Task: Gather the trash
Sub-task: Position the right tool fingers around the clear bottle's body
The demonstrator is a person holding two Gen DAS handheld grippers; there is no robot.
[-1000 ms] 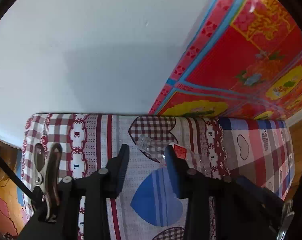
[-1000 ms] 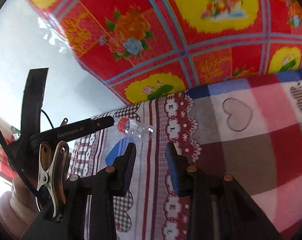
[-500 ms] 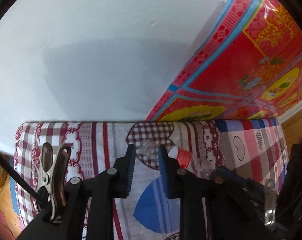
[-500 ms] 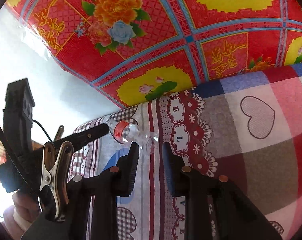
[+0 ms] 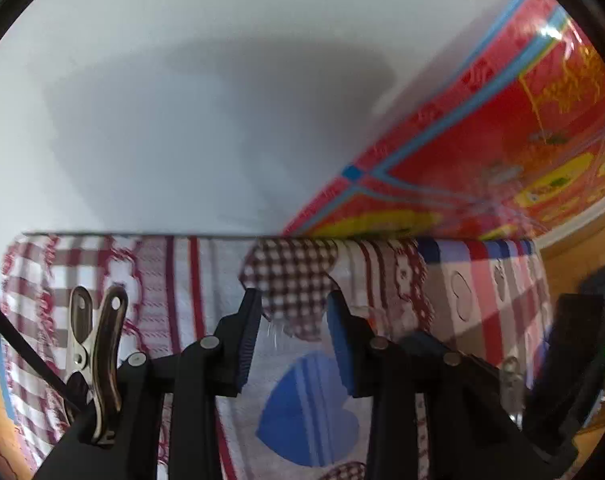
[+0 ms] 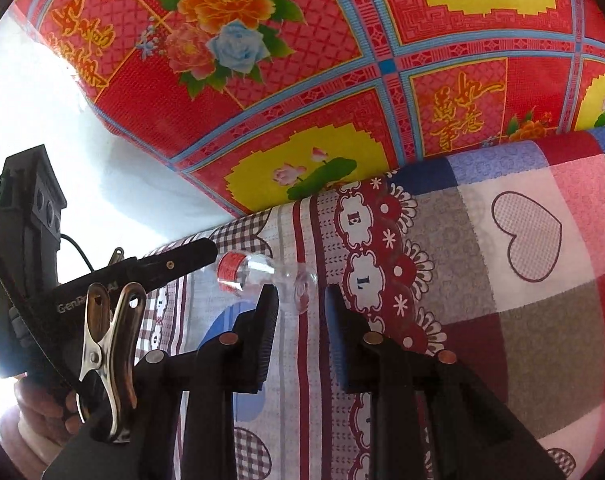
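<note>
A clear plastic bottle (image 6: pixel 262 276) with a red label lies on the patchwork bedsheet (image 6: pixel 462 264). My right gripper (image 6: pixel 300 312) is open. The bottle's clear base end sits just ahead of its fingertips, and the left pad overlaps the bottle's side. One of the left gripper's fingers (image 6: pixel 182 258) reaches in from the left, its tip beside the labelled end. In the left wrist view my left gripper (image 5: pixel 292 332) has its jaws opening, with only cloth showing between them. The blurred picture there does not show the bottle clearly.
A red floral mat (image 6: pixel 342 80) stands upright behind the bed, next to a white wall (image 5: pixel 182 100). A hand (image 6: pixel 34 412) holds the left gripper at the lower left. Wooden floor (image 5: pixel 582 240) shows past the bed's right end.
The left jaws narrowed near the bottle's neck, then widened again, and the bottle dropped out of clear view there. The right gripper closed slightly and moved in toward the bottle's base.
</note>
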